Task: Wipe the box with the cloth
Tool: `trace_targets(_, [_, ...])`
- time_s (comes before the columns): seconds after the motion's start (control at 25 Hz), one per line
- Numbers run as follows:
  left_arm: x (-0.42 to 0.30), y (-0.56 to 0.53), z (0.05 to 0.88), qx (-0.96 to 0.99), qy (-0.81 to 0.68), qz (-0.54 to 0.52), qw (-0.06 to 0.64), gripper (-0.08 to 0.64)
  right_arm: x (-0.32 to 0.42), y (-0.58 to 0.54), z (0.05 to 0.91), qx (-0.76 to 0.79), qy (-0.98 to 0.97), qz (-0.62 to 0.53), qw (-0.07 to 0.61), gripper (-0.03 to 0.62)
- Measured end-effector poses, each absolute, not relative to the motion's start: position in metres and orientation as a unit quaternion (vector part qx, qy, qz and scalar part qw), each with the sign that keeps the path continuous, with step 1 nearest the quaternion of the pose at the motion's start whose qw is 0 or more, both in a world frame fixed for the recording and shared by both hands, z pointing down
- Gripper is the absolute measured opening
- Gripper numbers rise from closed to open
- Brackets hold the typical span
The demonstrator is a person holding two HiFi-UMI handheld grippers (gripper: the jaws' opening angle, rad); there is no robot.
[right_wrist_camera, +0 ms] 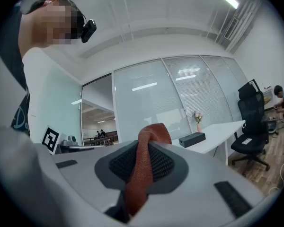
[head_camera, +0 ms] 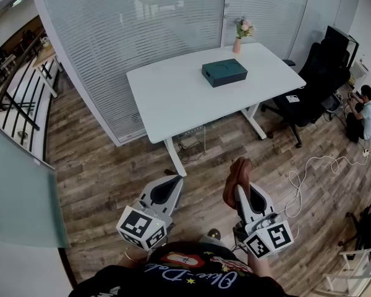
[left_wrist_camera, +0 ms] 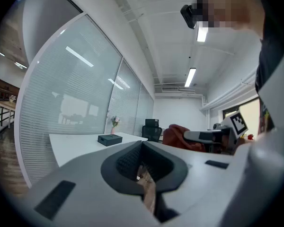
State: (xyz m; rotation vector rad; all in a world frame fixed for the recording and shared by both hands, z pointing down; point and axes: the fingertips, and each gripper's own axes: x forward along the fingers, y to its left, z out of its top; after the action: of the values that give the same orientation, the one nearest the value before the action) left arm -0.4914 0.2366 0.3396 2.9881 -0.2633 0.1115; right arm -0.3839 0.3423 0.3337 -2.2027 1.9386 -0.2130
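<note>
Right gripper view: cloth (right_wrist_camera: 141, 174) (soft, limp, judged light) is pinched at its fold by the right gripper (right_wrist_camera: 146, 143); left gripper (left_wrist_camera: 143, 150) is closed, empty; box (head_camera: 224, 73) is untouched.

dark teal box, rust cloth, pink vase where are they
dark teal rectangular box (head_camera: 224, 72): head view, lid top
rust-brown woven cloth (head_camera: 237, 179): head view, bunched middle
small pink vase (head_camera: 237, 46): head view, body

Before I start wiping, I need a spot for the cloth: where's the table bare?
Bare: the table left of the box to its left edge, and the near strip before the box. Crowded only far right, around box and vase.
</note>
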Motion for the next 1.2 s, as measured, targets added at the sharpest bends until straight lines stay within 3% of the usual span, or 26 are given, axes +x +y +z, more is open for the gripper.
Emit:
trace_targets(0.72, [-0.463,0.253,0.343,0.993,-0.085,0.048,0.067,0.003,-0.349,0.365,0.34,-0.751,0.644,-0.079,0.126,0.054])
trace_targets(1.2, [-0.391,0.275,0.351,0.993,-0.078,0.05,0.076,0.003,-0.282,0.398,0.343,-0.761,0.633,-0.085,0.114,0.055])
